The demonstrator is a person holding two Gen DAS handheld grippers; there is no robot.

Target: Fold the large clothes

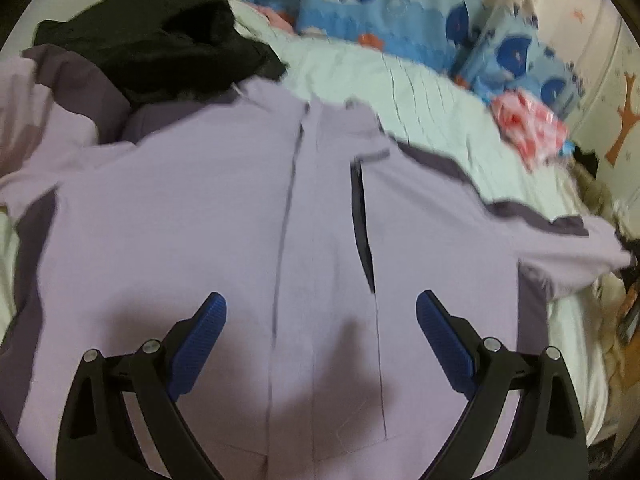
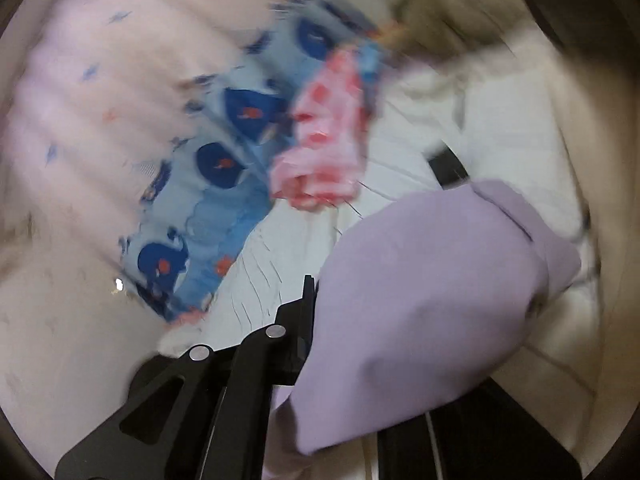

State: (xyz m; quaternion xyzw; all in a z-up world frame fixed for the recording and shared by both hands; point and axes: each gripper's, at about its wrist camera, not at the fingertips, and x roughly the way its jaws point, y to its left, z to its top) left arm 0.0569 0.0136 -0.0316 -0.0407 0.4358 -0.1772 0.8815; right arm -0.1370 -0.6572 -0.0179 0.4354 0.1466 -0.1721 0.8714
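A large lilac jacket with dark purple panels lies spread front-up on the bed, its zip running down the middle and one sleeve stretched to the right. My left gripper hovers over the jacket's lower front with its blue pads wide open and empty. In the right wrist view my right gripper is shut on a fold of the lilac jacket fabric, which drapes over the fingers and hides the fingertips. The view is motion-blurred.
A black garment lies at the jacket's upper left. Blue whale-print pillows and a pink-and-red cloth lie at the back on the pale green sheet. The bed's right edge is close.
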